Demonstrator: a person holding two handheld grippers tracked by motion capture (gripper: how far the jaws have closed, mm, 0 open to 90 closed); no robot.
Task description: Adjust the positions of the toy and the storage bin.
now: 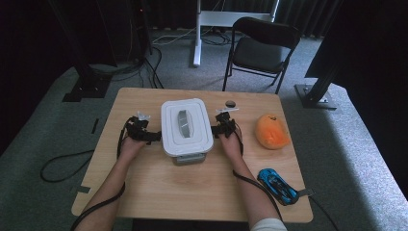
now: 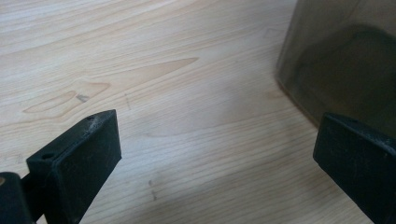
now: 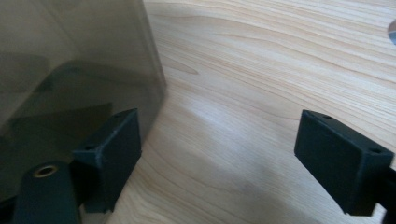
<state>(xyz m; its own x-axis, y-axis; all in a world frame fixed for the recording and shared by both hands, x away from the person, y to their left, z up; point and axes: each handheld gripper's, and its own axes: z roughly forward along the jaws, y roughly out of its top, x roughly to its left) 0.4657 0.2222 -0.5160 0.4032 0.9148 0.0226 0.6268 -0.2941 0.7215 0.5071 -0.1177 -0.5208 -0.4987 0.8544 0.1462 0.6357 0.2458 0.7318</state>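
nearest to the high view, the person's forearms come up from the bottom edge, the right sleeve cut off there. just past them, at about five o'clock on the wooden table (image 1: 144,192), lies a blue toy car (image 1: 277,186), its far end hard to separate from a cable and a grey tab. the left gripper (image 1: 153,136) sits at nine o'clock of the white-lidded container (image 1: 186,126), the right gripper (image 1: 215,130) at three o'clock, each just beside a side wall. in the high view both are dark clumps of hardware, so contact with the box cannot be made out from there. in the left gripper view the jaws stand wide apart over bare wood, with the container's smoky wall (image 2: 345,60) at the right; the right jaw overlaps it, but whether it touches i cannot tell. in the right gripper view the jaws are likewise spread with nothing between them, the left one against or just in front of the translucent wall. the contents are hidden by the tinted plastic. an orange plush fruit (image 1: 272,131) rests at three o'clock, well apart. a small dark round thing (image 1: 231,103) near the far edge is too small to identify.
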